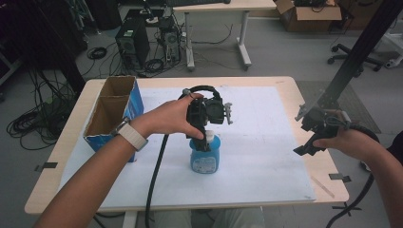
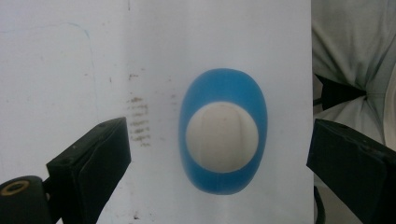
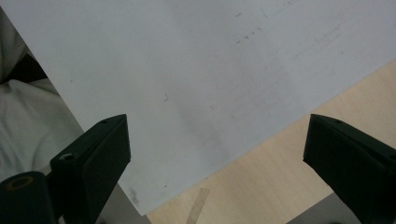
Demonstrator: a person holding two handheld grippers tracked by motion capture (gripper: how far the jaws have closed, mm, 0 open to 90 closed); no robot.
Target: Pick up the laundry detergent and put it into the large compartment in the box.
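Now, your left gripper (image 1: 205,135) hangs directly over blue bottle (image 1: 205,156), jaws spread wide, white cap (image 2: 222,136) centred between them with clear gaps both sides. Bottle stands upright mid white sheet (image 1: 266,142), well apart from cardboard box (image 1: 114,107) at left. Your right gripper (image 1: 311,142) hovers at table (image 1: 290,90) right edge, jaws wide, gripping nothing; sheet corner below.

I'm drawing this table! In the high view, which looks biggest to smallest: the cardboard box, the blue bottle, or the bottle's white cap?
1. cardboard box, clearly the biggest.
2. blue bottle, partly hidden by the left tool above it.
3. white cap, a tiny bit peeking out.
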